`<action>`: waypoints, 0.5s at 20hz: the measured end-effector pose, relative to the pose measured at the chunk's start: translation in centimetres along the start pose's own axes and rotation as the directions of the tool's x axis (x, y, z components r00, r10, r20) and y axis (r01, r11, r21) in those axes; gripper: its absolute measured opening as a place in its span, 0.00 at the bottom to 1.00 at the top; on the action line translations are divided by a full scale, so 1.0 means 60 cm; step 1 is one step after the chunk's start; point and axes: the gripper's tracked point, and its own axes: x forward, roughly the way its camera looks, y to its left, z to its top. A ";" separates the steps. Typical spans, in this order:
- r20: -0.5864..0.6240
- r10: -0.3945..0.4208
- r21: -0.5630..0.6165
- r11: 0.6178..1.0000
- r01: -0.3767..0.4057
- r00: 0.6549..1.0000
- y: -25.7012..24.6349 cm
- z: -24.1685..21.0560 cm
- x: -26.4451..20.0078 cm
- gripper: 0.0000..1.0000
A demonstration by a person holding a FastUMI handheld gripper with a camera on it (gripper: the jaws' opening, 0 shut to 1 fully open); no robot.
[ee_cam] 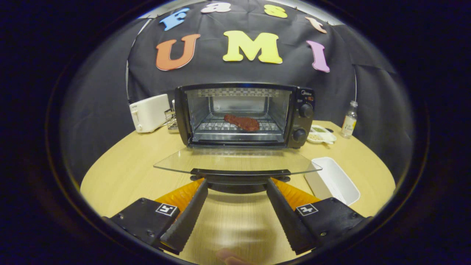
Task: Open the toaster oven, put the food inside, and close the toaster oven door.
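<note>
- Already the toaster oven (244,114) stands open at the centre of the frame, on the far part of the round wooden worktop (121,169).
- Its glass door (235,162) lies folded down flat towards the camera, with the dark door handle (240,173) along its near edge.
- The food (242,122), a reddish-brown piece like a cut of meat, rests on the wire rack (220,126) inside the oven cavity, slightly right of the rack's middle.
- The gripper (237,182) sits low in the frame with its jaws spread wide and holding nothing; their tips reach up to just under the door handle, one near each end, though I cannot tell whether they touch it.
- By my reading, opening and loading are done; only closing the door is left, which probably calls for lifting the handle up and pushing the door shut.
- Around the oven: a white toaster (149,112) at the left, a small bottle (349,119) at the right, a small dish (321,134) beside the oven knobs (305,110), and a white tray (333,180) at lower right, near the door's corner.
</note>
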 end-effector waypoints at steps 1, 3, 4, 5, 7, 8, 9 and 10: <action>0.033 -0.009 -0.020 1.000 0.009 0.999 0.000 0.015 -0.001 1.00; 0.089 -0.018 -0.035 0.999 0.022 0.996 0.000 0.047 -0.002 1.00; 0.110 -0.020 -0.037 0.999 0.024 0.994 -0.001 0.064 -0.002 1.00; 0.130 -0.020 -0.034 0.999 0.025 0.991 0.000 0.079 0.000 1.00; 0.159 -0.021 -0.026 0.999 0.026 0.987 -0.001 0.106 0.005 1.00; 0.167 -0.022 -0.025 0.999 0.026 0.986 -0.002 0.117 0.007 1.00; 0.177 -0.020 -0.029 0.999 0.026 0.984 -0.002 0.128 0.009 1.00; 0.190 -0.019 -0.036 0.999 0.027 0.982 -0.002 0.142 0.012 1.00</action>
